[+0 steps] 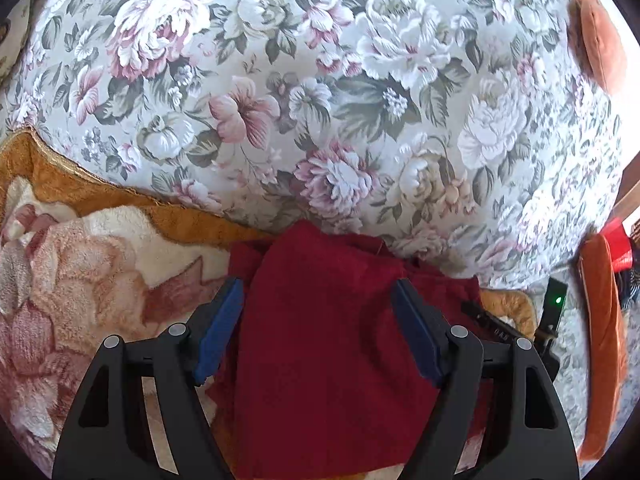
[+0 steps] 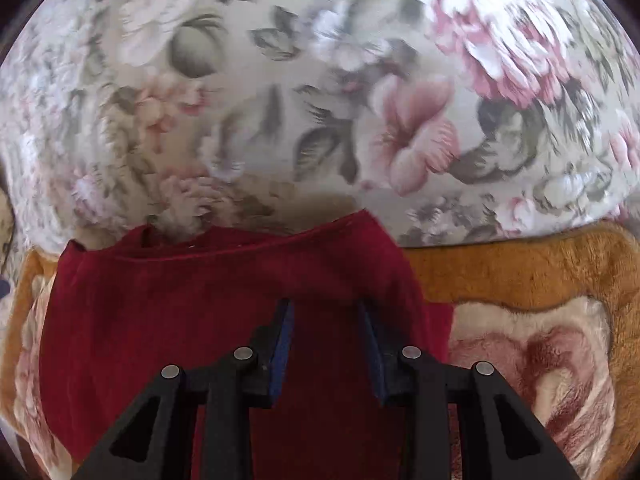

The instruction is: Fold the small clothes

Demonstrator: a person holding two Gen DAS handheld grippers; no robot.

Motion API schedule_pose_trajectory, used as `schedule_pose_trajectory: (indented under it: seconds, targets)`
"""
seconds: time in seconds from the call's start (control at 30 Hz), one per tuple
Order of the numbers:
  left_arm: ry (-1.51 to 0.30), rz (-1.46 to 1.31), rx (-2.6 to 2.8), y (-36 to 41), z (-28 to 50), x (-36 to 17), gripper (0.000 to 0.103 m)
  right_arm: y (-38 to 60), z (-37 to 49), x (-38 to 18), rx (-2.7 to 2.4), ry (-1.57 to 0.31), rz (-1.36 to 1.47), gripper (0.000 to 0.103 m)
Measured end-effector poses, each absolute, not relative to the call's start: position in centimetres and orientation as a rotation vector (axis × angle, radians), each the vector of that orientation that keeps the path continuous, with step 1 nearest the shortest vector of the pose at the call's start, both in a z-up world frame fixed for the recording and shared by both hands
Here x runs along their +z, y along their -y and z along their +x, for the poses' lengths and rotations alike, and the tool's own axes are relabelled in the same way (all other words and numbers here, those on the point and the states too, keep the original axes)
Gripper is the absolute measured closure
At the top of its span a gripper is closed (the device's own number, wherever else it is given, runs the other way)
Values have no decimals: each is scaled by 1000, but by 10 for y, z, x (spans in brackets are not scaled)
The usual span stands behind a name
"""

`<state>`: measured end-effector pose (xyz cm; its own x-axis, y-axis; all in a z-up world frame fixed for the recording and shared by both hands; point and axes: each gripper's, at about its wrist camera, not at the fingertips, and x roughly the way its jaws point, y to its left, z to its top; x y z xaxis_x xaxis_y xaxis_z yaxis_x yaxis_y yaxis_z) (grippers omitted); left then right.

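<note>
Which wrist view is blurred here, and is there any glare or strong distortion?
Left wrist view: sharp, floral sheet crisp, daylight washing out the right edge, heavy fisheye bulge. Right wrist view: floral sheet smeared by motion blur, the red cloth and right gripper fairly sharp, same bulge and dark corners.

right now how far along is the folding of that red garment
Partly done, it seems. The dark red garment lies on the fleece blanket with a layer already doubled over along its top edge. In hand: both tools hover open over it, left tool wider than right tool, neither visibly gripping. Left: further folds and squaring up.
</note>
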<state>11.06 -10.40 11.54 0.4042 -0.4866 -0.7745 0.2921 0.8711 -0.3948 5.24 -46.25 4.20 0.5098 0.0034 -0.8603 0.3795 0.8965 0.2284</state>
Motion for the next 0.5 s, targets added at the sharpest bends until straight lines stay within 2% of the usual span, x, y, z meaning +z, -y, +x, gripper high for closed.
schedule_pose_trajectory:
  seconds: [0.3, 0.5]
  targets:
    - [-1109, -24, -343, 126, 99, 43, 26, 433, -8, 72, -126, -973, 284, 71]
    - [-1188, -179, -307, 100, 125, 16, 25, 451, 5, 41, -215, -988, 289, 72]
